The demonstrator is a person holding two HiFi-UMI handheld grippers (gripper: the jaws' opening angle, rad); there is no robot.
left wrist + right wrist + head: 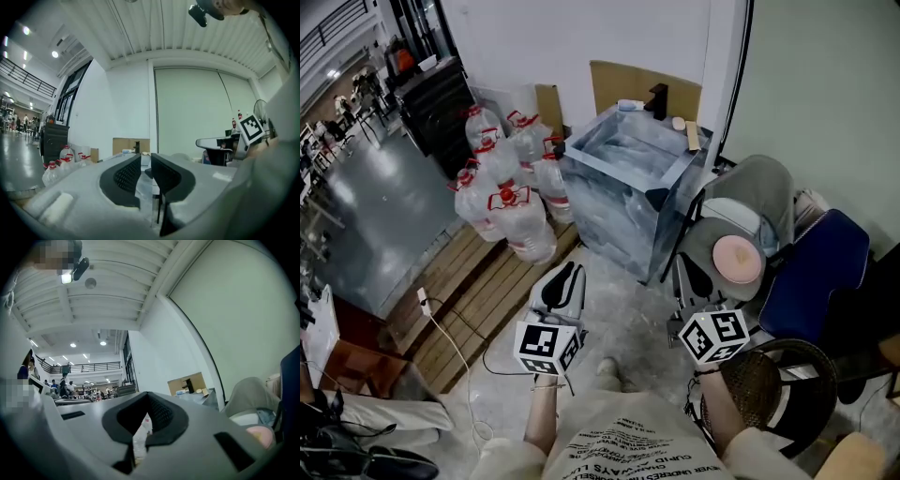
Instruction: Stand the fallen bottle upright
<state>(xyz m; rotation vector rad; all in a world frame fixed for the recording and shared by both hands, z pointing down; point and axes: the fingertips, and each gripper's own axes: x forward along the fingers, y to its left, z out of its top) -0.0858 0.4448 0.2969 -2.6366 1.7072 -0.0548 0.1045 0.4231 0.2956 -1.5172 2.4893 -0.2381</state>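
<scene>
Left tongs (565,278) (146,161): pressed almost together with nothing between them, held level and aimed toward the water jugs.
Right tongs (696,279) (148,397): tips together and empty; a jug shows only far off through the slot under the pads.
Bottle: a cluster of red-capped water jugs (502,183) sits by the wooden boards (469,281) on the floor, next to the glass tank (628,178) and well apart from both tongs. I cannot tell for sure which one has fallen; the nearest jug (528,232) looks likeliest.
Step in hand: the approach, with no grasp yet.
Doing it well: spread the tongs before arriving. Take the neck or red handle rather than the wide body. Use the other tongs to steady the base while tipping the jug up.
Watch for: knocking the neighbouring jugs, the cable (455,333) on the floor, and a load that is probably heavy and sloshing.
</scene>
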